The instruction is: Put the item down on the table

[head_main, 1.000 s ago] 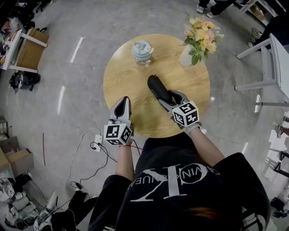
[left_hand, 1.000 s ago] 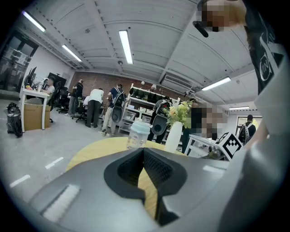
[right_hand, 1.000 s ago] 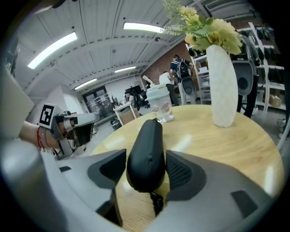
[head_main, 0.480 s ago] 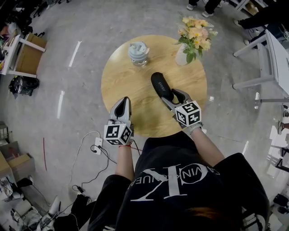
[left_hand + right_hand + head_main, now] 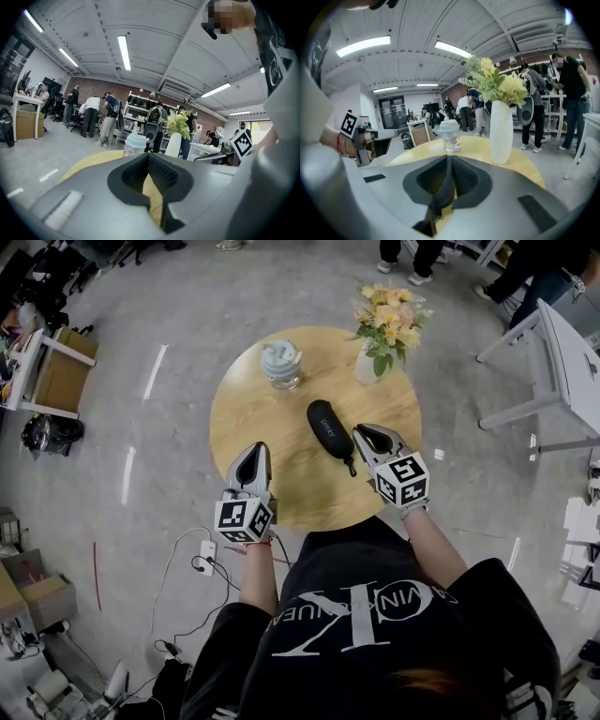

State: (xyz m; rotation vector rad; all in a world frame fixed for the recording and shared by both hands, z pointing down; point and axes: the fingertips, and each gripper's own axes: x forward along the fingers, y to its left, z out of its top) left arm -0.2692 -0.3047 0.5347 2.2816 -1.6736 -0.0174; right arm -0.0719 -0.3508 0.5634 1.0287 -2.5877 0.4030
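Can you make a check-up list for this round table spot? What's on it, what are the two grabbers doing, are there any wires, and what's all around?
Surface: round wooden table, bare wood between the things.
Job's thing: black case lies flat near the middle of the table, in neither gripper.
Clutter: jar with a pale blue lid and a white vase of flowers stand at the far edge.
Grippers: left gripper shut, nothing between its jaws; right gripper shut and empty, close beside the case.
Cables: white power strip with cords on the floor, left of the person.
Surroundings: grey floor, cardboard box, white desk, people standing farther off.
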